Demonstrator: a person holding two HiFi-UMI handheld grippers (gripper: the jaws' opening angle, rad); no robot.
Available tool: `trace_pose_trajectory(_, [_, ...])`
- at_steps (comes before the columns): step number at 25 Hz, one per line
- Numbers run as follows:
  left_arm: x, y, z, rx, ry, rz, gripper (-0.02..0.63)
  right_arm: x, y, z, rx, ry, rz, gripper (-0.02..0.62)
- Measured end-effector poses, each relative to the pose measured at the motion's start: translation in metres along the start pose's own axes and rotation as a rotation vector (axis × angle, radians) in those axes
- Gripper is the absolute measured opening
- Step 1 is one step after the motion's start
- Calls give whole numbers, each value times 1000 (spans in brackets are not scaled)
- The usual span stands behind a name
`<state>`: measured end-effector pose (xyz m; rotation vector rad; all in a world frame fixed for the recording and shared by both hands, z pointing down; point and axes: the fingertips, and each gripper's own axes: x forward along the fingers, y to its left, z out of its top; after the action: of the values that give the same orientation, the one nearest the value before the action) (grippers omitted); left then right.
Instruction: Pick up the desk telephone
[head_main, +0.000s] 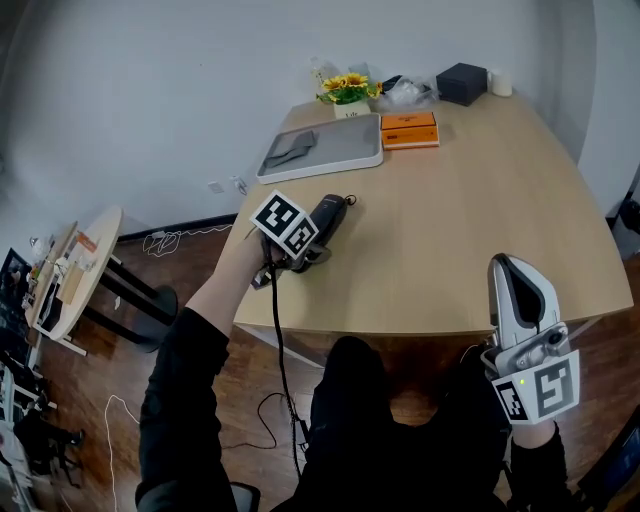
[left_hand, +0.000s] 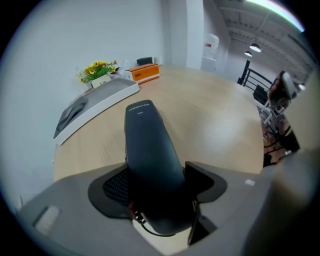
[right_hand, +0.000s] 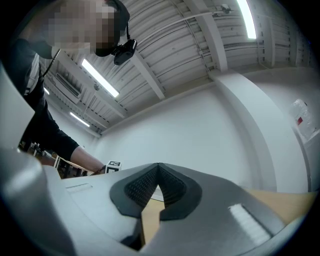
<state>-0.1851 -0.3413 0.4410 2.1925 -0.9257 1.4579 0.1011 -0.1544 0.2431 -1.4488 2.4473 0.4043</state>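
A dark telephone handset (head_main: 330, 215) lies over the wooden table (head_main: 470, 220) near its front left edge. My left gripper (head_main: 312, 243) is shut on it. In the left gripper view the handset (left_hand: 150, 145) fills the gap between the jaws, its far end pointing across the table. A black cord (head_main: 277, 340) hangs from it down past the table edge. The phone's base is not visible. My right gripper (head_main: 512, 275) is off the table's front right corner, pointing upward. In the right gripper view its jaws (right_hand: 159, 172) meet with nothing between them.
A grey tray (head_main: 345, 155) holding a folded cloth sits at the back left of the table, with an orange box (head_main: 410, 130) beside it. Yellow flowers (head_main: 350, 88), a black box (head_main: 462, 82) and a white cup (head_main: 501, 83) line the far edge. A round side table (head_main: 75, 270) stands at left.
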Motion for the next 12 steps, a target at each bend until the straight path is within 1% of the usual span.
trace_pose_trajectory(3, [-1, 1, 0, -26, -72, -5, 294, 0, 2, -1, -5, 1, 5, 0])
trace_pose_trajectory(6, [-7, 1, 2, -17, -154, 18, 285, -1, 0, 4, -11, -6, -1, 0])
trace_pose_trajectory(9, [-20, -3, 8, -16, -245, 23, 282, -3, -2, 7, -10, -6, -9, 0])
trace_pose_trajectory(11, [-25, -6, 7, -17, -266, 26, 279, -2, -2, 5, -4, 0, -10, 0])
trace_pose_trajectory(12, [-23, -8, 4, -5, -251, 29, 279, -1, -2, 3, 1, 5, -9, 0])
